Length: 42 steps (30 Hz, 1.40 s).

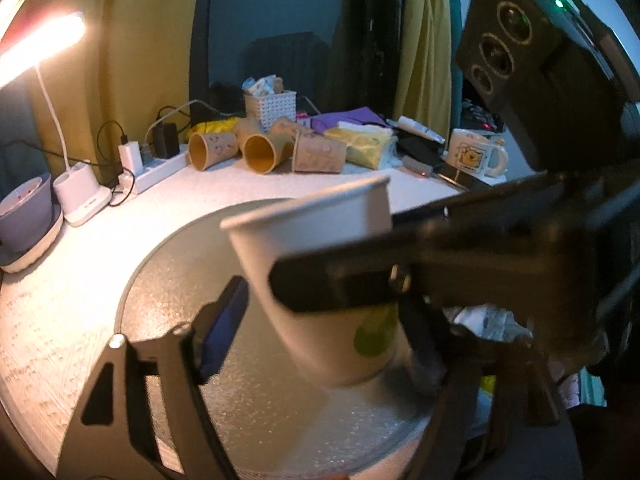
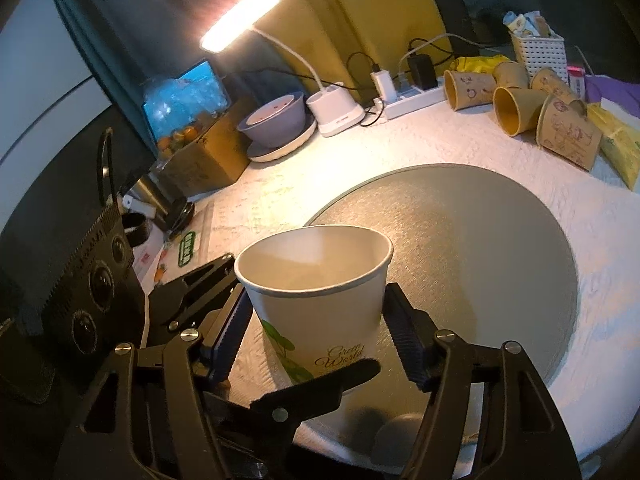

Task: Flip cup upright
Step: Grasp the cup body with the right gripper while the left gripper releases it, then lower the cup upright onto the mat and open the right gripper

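Black right gripper (image 2: 316,320) fills foreground of its own view, fingers spread either side of white paper cup (image 2: 320,300), not clearly pressing it. Cup mouth-up, slightly tilted, over near edge of round grey mat (image 2: 480,248). Left gripper (image 1: 320,320) also brackets cup (image 1: 320,280); blue-padded finger (image 1: 224,328) stands clear of wall, grip released. Brown cups (image 2: 516,108) lie toppled at table back.

Left wrist camera sits low and close, looking across the round grey mat (image 1: 168,300) toward the far curtain (image 1: 132,40). Right wrist camera rides higher, angled down on that mat (image 2: 460,240). Both share the white paper cup (image 1: 320,240) (image 2: 320,292), desk lamp (image 1: 44,40) (image 2: 240,18) and far brown cups (image 1: 256,148) (image 2: 516,110).
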### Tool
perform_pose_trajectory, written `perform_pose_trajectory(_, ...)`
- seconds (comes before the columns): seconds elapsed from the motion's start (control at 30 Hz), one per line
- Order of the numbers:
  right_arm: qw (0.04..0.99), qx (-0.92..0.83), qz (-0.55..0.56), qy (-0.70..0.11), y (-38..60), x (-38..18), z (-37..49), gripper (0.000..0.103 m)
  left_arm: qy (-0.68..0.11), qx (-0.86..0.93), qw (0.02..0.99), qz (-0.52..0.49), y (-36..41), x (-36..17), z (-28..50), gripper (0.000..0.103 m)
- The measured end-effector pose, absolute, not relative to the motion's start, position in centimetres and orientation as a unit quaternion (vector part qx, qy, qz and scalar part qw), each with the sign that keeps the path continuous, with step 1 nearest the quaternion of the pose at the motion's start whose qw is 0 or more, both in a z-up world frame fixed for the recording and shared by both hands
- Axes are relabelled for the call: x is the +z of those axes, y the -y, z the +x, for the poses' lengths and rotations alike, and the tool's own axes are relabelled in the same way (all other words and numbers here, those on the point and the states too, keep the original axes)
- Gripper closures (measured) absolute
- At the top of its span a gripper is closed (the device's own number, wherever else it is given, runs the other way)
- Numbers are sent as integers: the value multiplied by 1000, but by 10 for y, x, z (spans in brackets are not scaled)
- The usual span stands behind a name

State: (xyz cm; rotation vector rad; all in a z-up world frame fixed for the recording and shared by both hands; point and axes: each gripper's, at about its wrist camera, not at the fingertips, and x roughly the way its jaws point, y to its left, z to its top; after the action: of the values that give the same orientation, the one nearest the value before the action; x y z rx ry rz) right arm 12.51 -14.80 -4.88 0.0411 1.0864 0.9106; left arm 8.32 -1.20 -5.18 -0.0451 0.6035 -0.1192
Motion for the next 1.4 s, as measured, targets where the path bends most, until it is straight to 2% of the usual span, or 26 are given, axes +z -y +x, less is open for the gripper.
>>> perform_pose_trajectory(0.33,816,349,-15,-460,149,-46,156,33,-338,-39,938,-67,-20,-68,100,22)
perform_pose_trajectory(0.63,838,296,-84,-451,135,-74,174,33,-365,1,924,-113,-52,-79,107,22)
perform_pose_trajectory(0.87,849,276,-130,-432,127,-81,168,33,-369,8,922,-116,-54,-79,107,22)
perform_pose_trajectory(1.4,859,240,-128,-434,141,-79,147,33,-353,27,929,-110,-48,-65,86,22)
